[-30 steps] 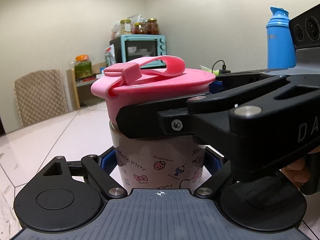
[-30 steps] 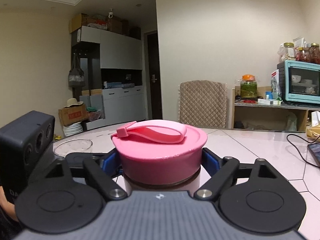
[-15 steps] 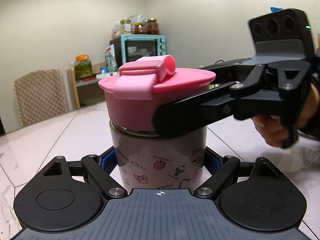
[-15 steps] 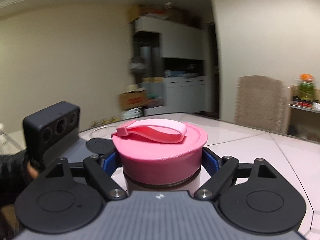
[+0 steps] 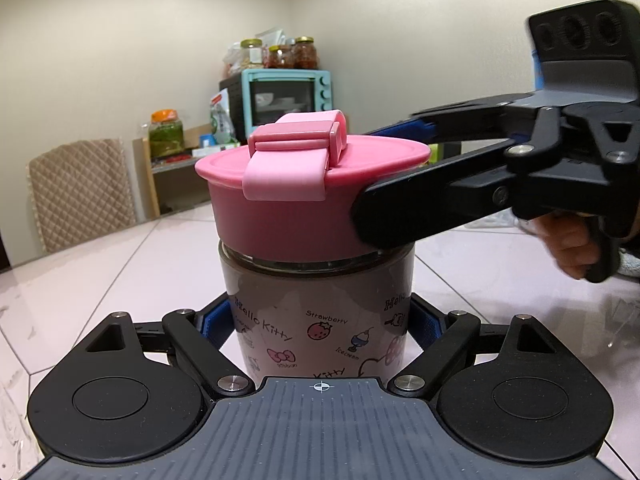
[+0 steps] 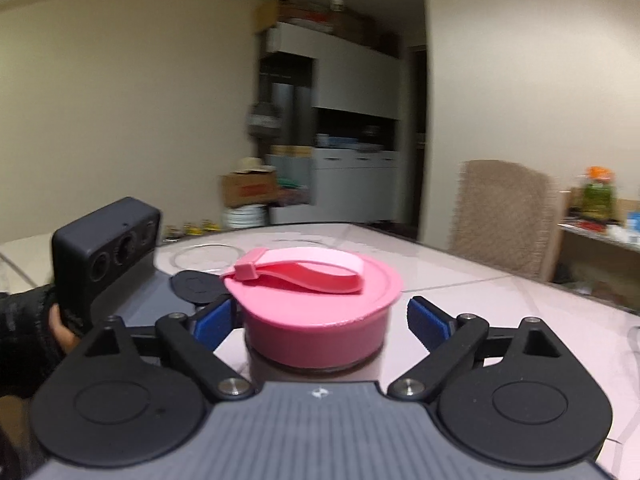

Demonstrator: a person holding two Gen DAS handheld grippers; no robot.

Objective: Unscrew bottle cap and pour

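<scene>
A Hello Kitty bottle [image 5: 320,304] with dark liquid stands on the pale tiled table [image 5: 120,264]. Its wide pink cap [image 5: 296,204] with a strap loop [image 6: 308,274] sits on top. My left gripper [image 5: 320,320] is shut on the bottle's body. My right gripper [image 6: 320,320] is around the cap with its blue pads [image 6: 430,320] spread apart, a gap on each side. In the left wrist view the right gripper's fingers [image 5: 420,208] reach in from the right at cap height.
A padded chair [image 5: 80,192] stands behind the table. A teal toaster oven [image 5: 286,98] with jars on top sits on a shelf by the wall. A clear glass lid or dish [image 6: 204,256] lies on the table past the left gripper.
My right gripper turned the cap to the left, the strap swinging round, then opened its jaws off the cap. The left gripper kept its hold on the bottle.
</scene>
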